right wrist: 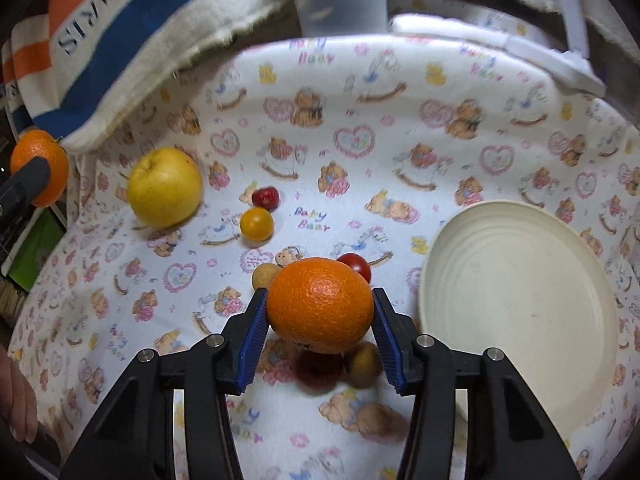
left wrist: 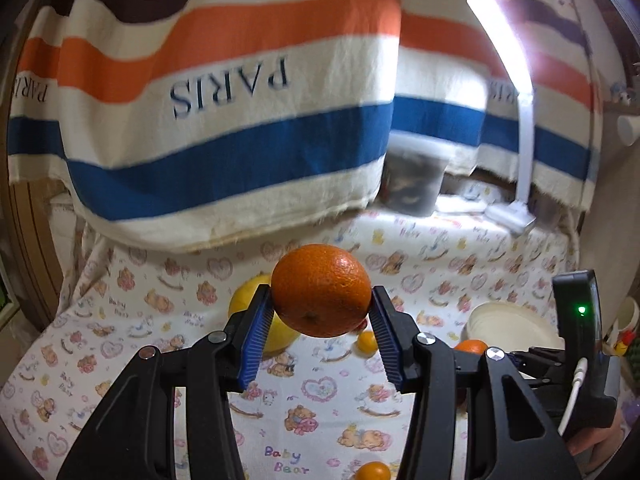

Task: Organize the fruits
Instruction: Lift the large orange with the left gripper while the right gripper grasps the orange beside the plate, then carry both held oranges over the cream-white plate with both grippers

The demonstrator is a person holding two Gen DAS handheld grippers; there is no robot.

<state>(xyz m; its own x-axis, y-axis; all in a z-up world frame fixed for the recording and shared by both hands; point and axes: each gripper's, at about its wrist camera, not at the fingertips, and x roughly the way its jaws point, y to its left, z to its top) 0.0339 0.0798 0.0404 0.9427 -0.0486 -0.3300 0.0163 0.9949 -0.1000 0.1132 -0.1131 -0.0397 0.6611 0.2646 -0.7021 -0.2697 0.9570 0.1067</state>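
My left gripper (left wrist: 322, 306) is shut on an orange (left wrist: 321, 290) and holds it above the table. My right gripper (right wrist: 319, 312) is shut on a second orange (right wrist: 320, 305), held just left of the cream plate (right wrist: 520, 312), which holds nothing. On the cloth lie a yellow apple (right wrist: 165, 187), a small yellow tomato (right wrist: 257, 223), a red strawberry (right wrist: 265, 197), a red cherry tomato (right wrist: 355, 264) and small tan fruits (right wrist: 264, 274). The left gripper's orange also shows at the far left of the right wrist view (right wrist: 39, 166).
A bear-print cloth (right wrist: 360, 140) covers the table. A striped "PARIS" towel (left wrist: 224, 120) hangs behind. A clear container (left wrist: 416, 180) and a white desk lamp (left wrist: 516, 120) stand at the back. The right gripper's body (left wrist: 580, 352) is at the right of the left wrist view.
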